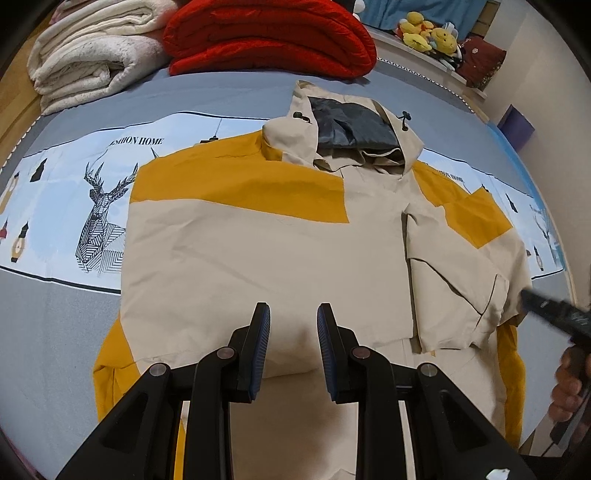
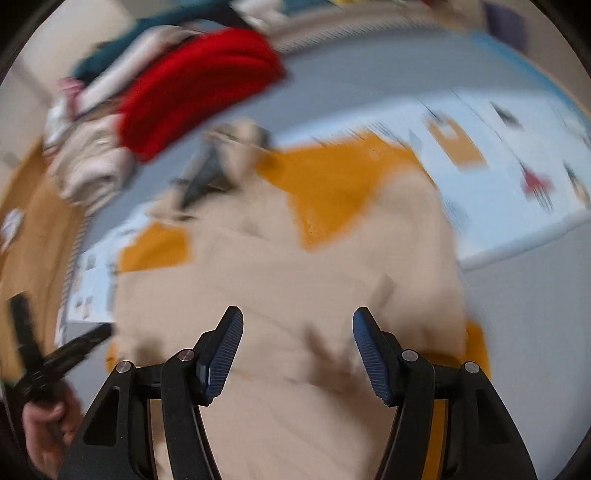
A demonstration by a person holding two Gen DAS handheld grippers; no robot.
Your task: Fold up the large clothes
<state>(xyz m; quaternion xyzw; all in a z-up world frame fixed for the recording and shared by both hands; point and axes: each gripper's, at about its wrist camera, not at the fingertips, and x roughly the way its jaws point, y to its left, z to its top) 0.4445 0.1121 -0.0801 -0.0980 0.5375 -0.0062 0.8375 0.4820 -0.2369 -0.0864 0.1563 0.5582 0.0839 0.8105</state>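
A beige and mustard hooded jacket [image 1: 258,240] lies flat on the bed, hood [image 1: 347,125] at the far end, with both sleeves folded in over the body. The right sleeve [image 1: 461,280] lies across the right side. My left gripper [image 1: 293,317] is open and empty, just above the jacket's lower middle. My right gripper [image 2: 297,325] is open and empty over the jacket [image 2: 277,266]; its view is motion-blurred. It also shows at the right edge of the left wrist view [image 1: 554,310], beside the sleeve.
The bed has a grey and light blue sheet [image 1: 74,206] with a deer print. A folded red blanket [image 1: 269,37] and a folded white blanket [image 1: 92,51] lie at the far end. Yellow plush toys [image 1: 428,31] sit on a ledge beyond.
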